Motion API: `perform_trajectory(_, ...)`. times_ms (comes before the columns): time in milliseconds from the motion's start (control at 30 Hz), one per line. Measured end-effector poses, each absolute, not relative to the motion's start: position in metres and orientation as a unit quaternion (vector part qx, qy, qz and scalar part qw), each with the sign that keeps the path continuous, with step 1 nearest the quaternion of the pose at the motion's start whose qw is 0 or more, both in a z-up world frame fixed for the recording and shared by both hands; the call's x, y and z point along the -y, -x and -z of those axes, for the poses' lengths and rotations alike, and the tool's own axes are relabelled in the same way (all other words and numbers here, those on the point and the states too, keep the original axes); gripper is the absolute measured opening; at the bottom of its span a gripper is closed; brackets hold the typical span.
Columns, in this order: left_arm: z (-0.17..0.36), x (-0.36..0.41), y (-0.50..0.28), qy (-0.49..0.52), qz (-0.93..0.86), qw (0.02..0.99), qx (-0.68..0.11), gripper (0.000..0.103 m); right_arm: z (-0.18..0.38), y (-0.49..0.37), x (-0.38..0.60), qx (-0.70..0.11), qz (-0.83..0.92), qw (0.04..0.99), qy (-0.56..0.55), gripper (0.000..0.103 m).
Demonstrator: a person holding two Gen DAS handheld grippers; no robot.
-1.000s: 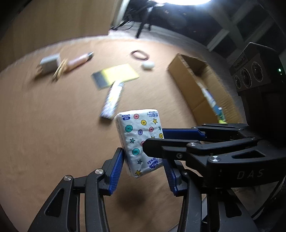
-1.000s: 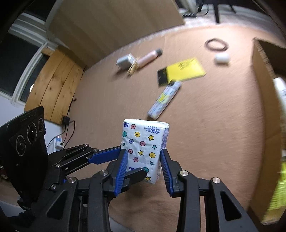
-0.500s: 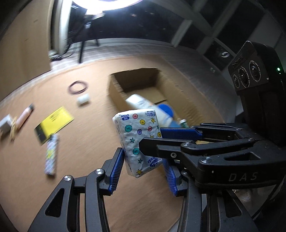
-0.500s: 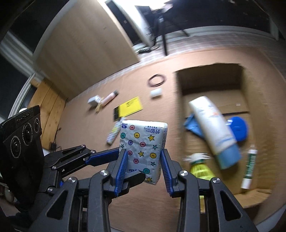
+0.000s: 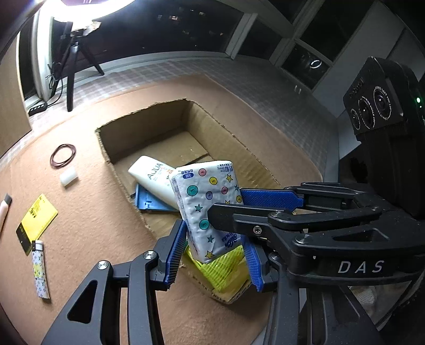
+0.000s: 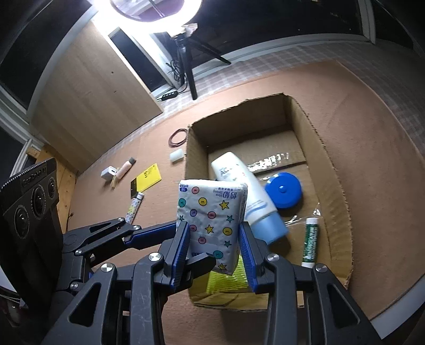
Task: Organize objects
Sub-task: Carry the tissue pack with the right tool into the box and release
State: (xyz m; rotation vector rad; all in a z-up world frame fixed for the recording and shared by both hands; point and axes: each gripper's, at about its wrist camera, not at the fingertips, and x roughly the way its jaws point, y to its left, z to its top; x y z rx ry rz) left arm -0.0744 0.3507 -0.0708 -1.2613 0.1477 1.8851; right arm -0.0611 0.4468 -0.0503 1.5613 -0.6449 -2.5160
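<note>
While both grippers hang over the near end of the cardboard box (image 6: 329, 169), they're sharing one thing: a tissue pack (image 6: 212, 220) with coloured dots and stars, held upright in the air above the box's near end. The right gripper (image 6: 213, 248) has its blue pads clamped on the pack's two narrow sides, and the left gripper (image 5: 215, 254) pinches the same pack, its blue fingers on either side of the lower end. So neither one is loose, both are gripping the tissues. Right under the pack, inside the box at its near wall, there's a yellow-green mesh thing (image 5: 225, 268), can't tell what exactly. A bit deeper in the box lies a white tube with a light blue cap (image 6: 247, 193), resting across a blue flat piece (image 5: 148, 201). Next to the tube sits a round blue lid (image 6: 284, 189), and along the box's right side lies a small green and white tube (image 6: 310, 242). Far end of the box is bare cardboard. Outside the box to its left, on the brown floor, there's a patterned lighter (image 5: 41, 270), a yellow card (image 5: 37, 220), a small white cylinder (image 5: 68, 176) and a dark rubber ring (image 5: 63, 155). Further left of those, a pinkish marker (image 6: 124, 167) and a white charger block (image 6: 108, 172). Beyond the box's far end stands a tripod (image 6: 190, 50) with a bright ring light (image 6: 156, 8).
</note>
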Motion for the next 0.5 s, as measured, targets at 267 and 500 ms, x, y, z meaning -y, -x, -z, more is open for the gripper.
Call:
perform_trajectory(267,0.078,-0.350,0.076,0.517,-0.741,0.423,-0.072,0.052,0.048,0.060,-0.442,0.179,0.842,0.036,-0.508,0.044)
perform_trajectory(500,0.071,-0.328,0.076,0.503,-0.759,0.406,-0.078,0.058,0.044,0.062,-0.436,0.164,0.854,0.015,-0.494,0.057)
